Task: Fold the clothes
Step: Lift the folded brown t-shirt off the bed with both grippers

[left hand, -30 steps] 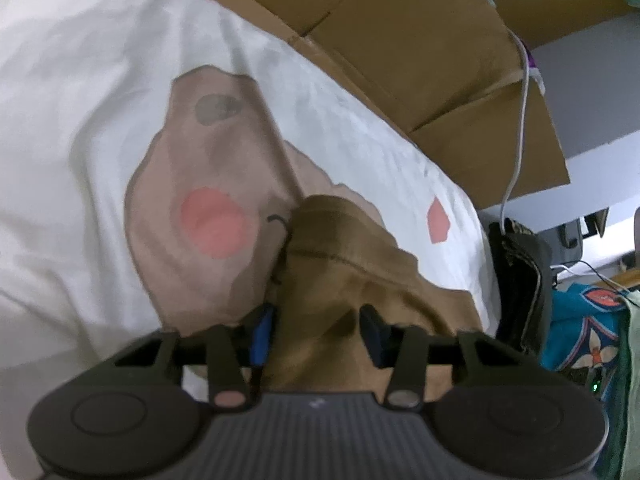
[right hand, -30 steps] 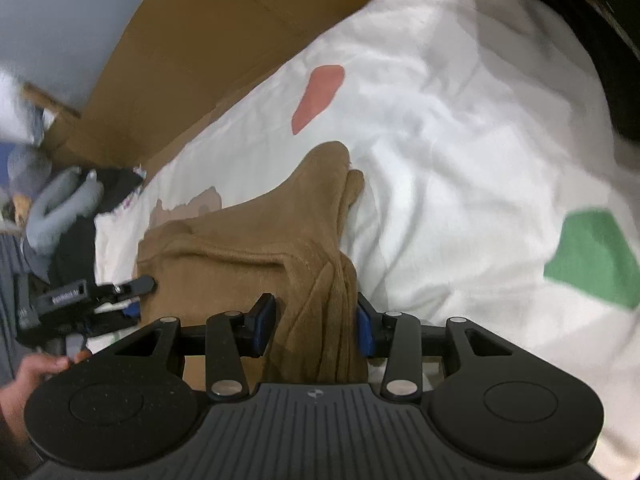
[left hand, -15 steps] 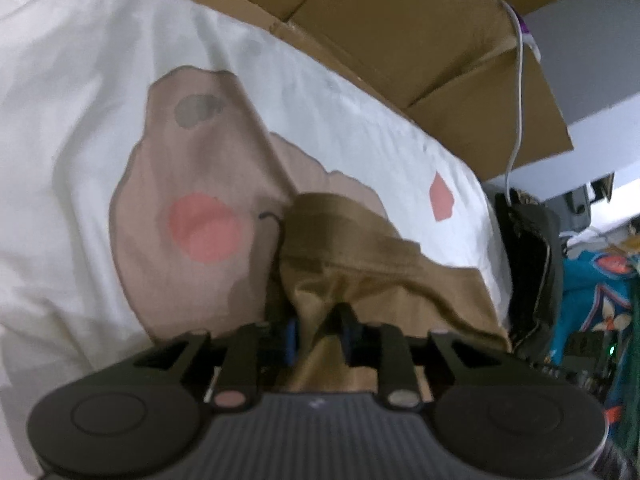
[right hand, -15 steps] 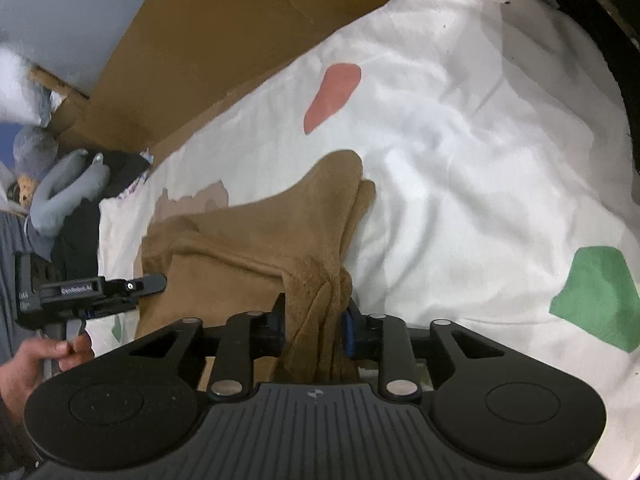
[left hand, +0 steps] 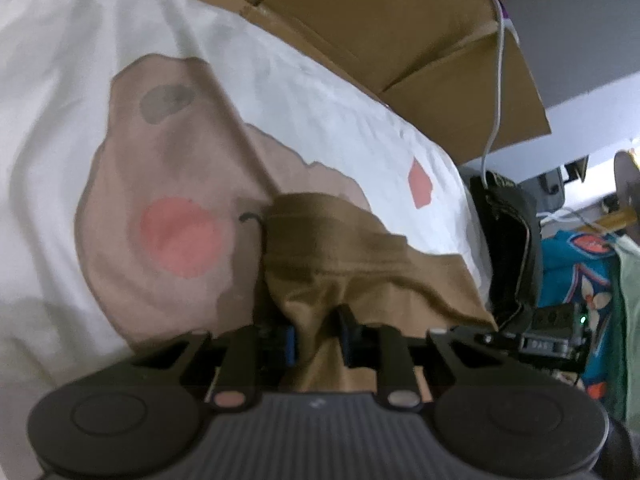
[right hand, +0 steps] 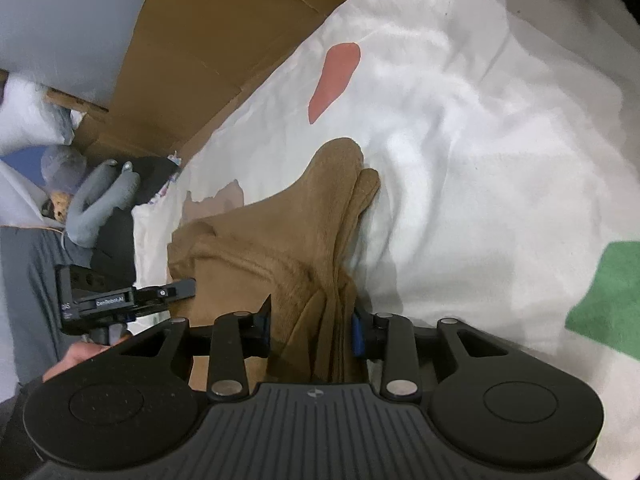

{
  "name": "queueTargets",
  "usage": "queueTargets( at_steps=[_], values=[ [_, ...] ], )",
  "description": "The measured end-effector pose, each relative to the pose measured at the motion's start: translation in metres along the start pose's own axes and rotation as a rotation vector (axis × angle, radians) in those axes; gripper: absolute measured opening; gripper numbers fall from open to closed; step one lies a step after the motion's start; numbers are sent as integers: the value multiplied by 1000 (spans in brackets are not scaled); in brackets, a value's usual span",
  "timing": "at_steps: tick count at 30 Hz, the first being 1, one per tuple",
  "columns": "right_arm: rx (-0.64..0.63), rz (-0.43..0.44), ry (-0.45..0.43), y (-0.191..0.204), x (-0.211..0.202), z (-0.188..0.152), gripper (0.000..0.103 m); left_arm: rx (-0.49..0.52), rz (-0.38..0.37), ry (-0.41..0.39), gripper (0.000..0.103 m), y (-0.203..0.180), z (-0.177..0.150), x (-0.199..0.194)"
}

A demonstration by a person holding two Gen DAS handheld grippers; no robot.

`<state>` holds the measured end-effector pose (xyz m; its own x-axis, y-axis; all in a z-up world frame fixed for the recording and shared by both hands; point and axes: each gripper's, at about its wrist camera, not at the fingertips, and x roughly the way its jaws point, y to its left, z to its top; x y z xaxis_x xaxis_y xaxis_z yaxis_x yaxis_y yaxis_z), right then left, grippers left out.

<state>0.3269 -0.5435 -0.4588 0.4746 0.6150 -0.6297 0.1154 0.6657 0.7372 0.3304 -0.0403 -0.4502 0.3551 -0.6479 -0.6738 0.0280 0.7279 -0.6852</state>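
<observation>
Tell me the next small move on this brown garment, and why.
Probably reclose the right tool on the brown garment before lifting. Its jaws have just been opening, so the bunched cloth between them may be only loosely held. The left tool, whose jaws have just been closing, pinches the other end.

A white bedsheet [right hand: 480,140] printed with a tan blotch [left hand: 160,168], coral patches [right hand: 334,76] and a green shape [right hand: 608,300] covers the bed, creased and softly lit. Flattened brown cardboard [left hand: 400,20] leans along its far edge in front of a grey wall [left hand: 580,40]. A white cable [left hand: 494,92] hangs down over the cardboard to a black bag [left hand: 508,232] beside the bed. Further off lies teal patterned fabric [left hand: 576,272]. On the other view, a grey plush toy [right hand: 96,200] rests on dark clutter near a white pillow [right hand: 28,116].
</observation>
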Motion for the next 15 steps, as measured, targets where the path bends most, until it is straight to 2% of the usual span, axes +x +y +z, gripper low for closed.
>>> queueTargets(
  at_steps=[2,3,4,6,8,10,12,14,15],
  values=[
    [-15,-3,-3,1,1,-1,35,15,1,-17,17,-1,2,-1],
    [-28,-13,-3,3,0,-1,32,31,4,-22,11,-3,2,-2],
    [-38,-18,-3,4,0,0,24,56,6,-24,9,-6,3,-3],
    [-53,-19,-5,8,-3,1,22,101,9,-29,5,-12,6,-5],
    [-74,-16,-20,12,-8,0,22,88,-10,-30,5,-10,9,-9],
    [-69,-18,-21,9,-10,-2,24,85,-13,-13,8,-10,10,-9],
    [-64,-18,-21,7,-12,-3,26,57,-20,4,22,-6,10,-8],
    [-66,-19,-6,4,-12,-5,30,56,-12,18,31,-5,7,-5],
    [-66,-17,2,3,-12,-6,30,56,-12,25,31,-4,4,-4]
  ],
)
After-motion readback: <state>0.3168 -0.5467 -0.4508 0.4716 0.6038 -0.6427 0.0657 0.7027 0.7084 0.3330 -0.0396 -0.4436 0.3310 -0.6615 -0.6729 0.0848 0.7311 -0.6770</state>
